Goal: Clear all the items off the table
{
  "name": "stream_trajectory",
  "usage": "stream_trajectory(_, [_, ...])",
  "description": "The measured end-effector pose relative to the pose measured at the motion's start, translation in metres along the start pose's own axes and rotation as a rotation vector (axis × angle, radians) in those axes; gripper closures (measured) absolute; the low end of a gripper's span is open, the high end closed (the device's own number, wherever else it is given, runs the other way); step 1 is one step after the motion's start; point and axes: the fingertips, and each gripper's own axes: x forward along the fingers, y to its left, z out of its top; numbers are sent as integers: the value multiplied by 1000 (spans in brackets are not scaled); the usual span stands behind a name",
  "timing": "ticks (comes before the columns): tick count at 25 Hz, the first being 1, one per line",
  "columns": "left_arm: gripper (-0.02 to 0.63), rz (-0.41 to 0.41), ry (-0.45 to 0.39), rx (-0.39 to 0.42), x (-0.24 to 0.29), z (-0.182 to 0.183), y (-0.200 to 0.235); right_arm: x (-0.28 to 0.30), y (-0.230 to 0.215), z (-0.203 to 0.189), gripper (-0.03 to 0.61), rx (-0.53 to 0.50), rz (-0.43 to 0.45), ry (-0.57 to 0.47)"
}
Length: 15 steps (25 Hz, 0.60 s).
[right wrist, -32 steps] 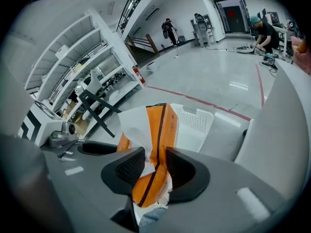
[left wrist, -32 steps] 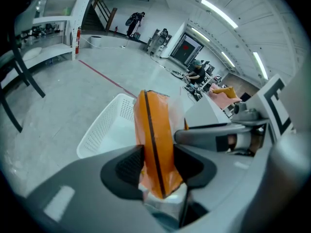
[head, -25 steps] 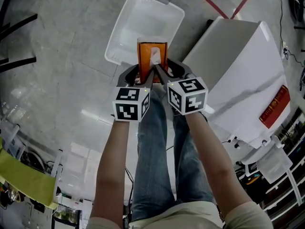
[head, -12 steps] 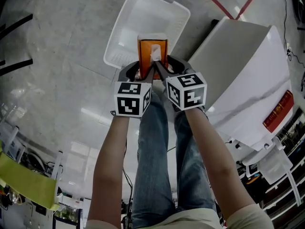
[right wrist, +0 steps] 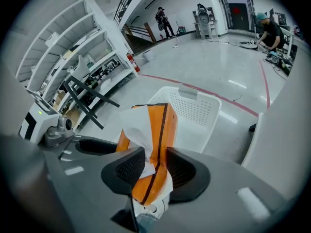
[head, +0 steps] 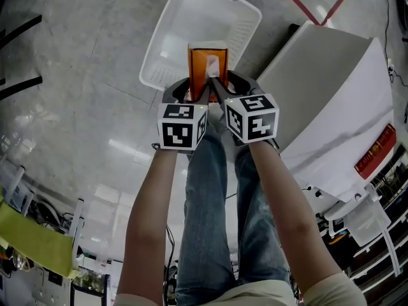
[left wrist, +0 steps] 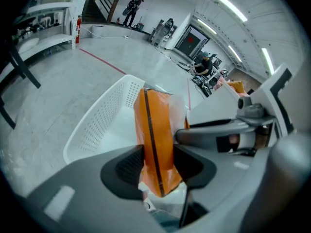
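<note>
I have both tools on 1 item: the orange tissue pack (head: 207,65) hangs between them, off the desk (head: 331,101) and over the near end of the white basket (head: 245,27) that sits on the grey floor (head: 76,107). In the left gripper view, the left gripper (left wrist: 158,161) has its fingers (left wrist: 129,166) pinching the pack's lower part, 1 dark pad on each face, with the pack's dark seam running up between them. In the right gripper view, the right gripper (right wrist: 155,166) pinches the same pack from the other side, and its fingers (right wrist: 124,166) also catch the white tissue (right wrist: 138,127) that sticks out of the pack's slot. From the head view the 2 grippers sit close side by side, angled steeply down, their marker cubes almost touching, with my operator's bare forearms (head: 150,222) running back toward the camera above blue jeans (head: 207,203). The basket has perforated walls and looks empty where I can see in. I cannot tell whether the pack's lower end touches the basket. The desk stands just right of the basket, and a red flat item (head: 373,150) lies near its far edge.
</note>
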Motion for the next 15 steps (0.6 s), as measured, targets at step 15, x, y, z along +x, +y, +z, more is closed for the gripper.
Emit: stream_trajectory(15, [433,-3,-10,8,1,13,-14,-10,-12,0,442,-6,-23,8])
